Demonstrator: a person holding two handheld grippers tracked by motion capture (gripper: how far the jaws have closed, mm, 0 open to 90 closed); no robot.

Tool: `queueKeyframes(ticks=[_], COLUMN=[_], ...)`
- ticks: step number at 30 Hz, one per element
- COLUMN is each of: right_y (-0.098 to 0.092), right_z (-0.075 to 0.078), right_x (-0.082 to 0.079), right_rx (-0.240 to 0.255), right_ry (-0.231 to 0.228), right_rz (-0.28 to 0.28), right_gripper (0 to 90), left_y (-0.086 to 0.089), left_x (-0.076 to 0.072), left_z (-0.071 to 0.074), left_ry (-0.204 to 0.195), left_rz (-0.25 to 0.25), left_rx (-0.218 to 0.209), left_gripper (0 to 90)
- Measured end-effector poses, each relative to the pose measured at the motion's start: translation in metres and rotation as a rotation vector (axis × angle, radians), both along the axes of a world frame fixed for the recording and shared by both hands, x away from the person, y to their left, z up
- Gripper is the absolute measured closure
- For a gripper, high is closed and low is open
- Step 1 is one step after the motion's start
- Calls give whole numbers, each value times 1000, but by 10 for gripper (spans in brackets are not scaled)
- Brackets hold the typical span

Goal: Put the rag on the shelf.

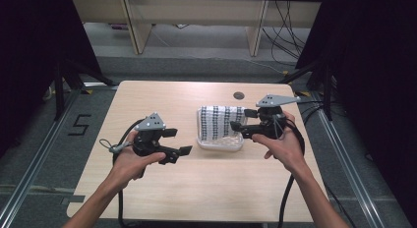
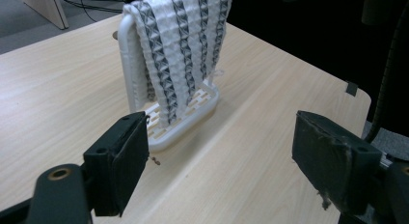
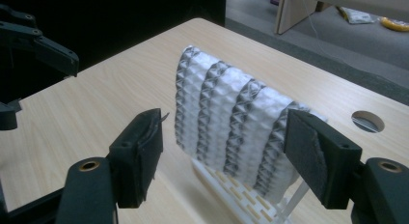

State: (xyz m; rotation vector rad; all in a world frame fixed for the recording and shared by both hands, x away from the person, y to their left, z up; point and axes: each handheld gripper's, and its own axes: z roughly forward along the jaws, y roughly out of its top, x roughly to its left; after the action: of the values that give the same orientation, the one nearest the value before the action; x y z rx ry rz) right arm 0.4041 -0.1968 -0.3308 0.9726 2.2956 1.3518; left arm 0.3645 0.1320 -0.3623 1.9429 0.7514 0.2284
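Observation:
A white-and-grey striped waffle cloth [image 1: 219,121] [image 2: 181,45] [image 3: 231,118] hangs over a white plastic rack [image 1: 220,143] [image 2: 185,120] [image 3: 241,192] near the middle of the wooden table [image 1: 162,100]. To the left of the rack, my left gripper [image 1: 179,142] [image 2: 219,151] points at it with jaws wide open and nothing between them. My right gripper [image 1: 241,119] [image 3: 224,151] is at the rack's right side. It is open, and its pads stand clear on either side of the cloth's near edge without pressing it. In the right gripper view the left gripper [image 3: 38,45] sits far off at the upper left.
A round cable hole [image 1: 239,95] [image 3: 367,121] lies in the table behind the rack. Cables trail from both grippers over the table's near edge. Black curtains flank the table, and desk legs and floor cables stand beyond its far edge.

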Motion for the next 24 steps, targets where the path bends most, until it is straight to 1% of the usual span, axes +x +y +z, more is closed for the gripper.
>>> queueKeyframes(ticks=[3,4,5,6,8,9,10,11,12,13,14,15,16,17,19,20,21,22,24], right_y=[0,1,1,1,2,2,2,2,2,3,3,4,5,6,7,8,8,8,9], right_z=[-2,-4,-5,-6,-8,-9,-11,-11,-11,-12,-13,-13,-14,-15,-16,-18,-18,-20,-22], right_x=[-3,-5,-6,-8,-12,-12,-14,-14,-16,-17,-18,-21,-21,-23,-26,-26,-28,-28,-30], right_rx=[0,15,0,11,13,18,27,27,29,35,43,46,45,47,49,49,50,50,52], right_ry=[10,15,-9,0,22,6,-3,-3,-1,-1,-11,8,-8,-3,2,-21,-1,-13,-3], right_rz=[7,7,0,2,1,12,16,16,12,9,17,10,21,17,22,29,30,36,40], right_gripper=[308,307,305,302,297,297,298,298,298,298,297,297,297,297,293,291,289,286,286], left_y=[2,3,4,5,6,7,9,9,9,11,11,11,12,12,13,13,13,14,15], left_x=[-4,-5,-6,-7,-10,-11,-12,-14,-15,-16,-17,-19,-20,-21,-23,-23,-25,-25,-27], left_z=[-4,-5,-6,-7,-9,-10,-10,-10,-12,-12,-13,-13,-14,-14,-15,-16,-16,-16,-18], left_ry=[3,2,7,5,7,-1,-4,-6,-14,-8,-8,-4,-10,-7,-11,-14,-8,-12,-7], left_rz=[-8,-2,-7,-7,-4,-2,0,3,11,2,-5,7,1,-3,-2,-11,-6,-9,-6], left_rx=[-2,-9,-11,-16,-19,-18,-5,1,-8,-2,-10,2,-6,7,6,-7,2,2,0], left_gripper=[201,200,200,199,199,199,199,199,200,200,199,199,199,200,200,200,200,199,200])
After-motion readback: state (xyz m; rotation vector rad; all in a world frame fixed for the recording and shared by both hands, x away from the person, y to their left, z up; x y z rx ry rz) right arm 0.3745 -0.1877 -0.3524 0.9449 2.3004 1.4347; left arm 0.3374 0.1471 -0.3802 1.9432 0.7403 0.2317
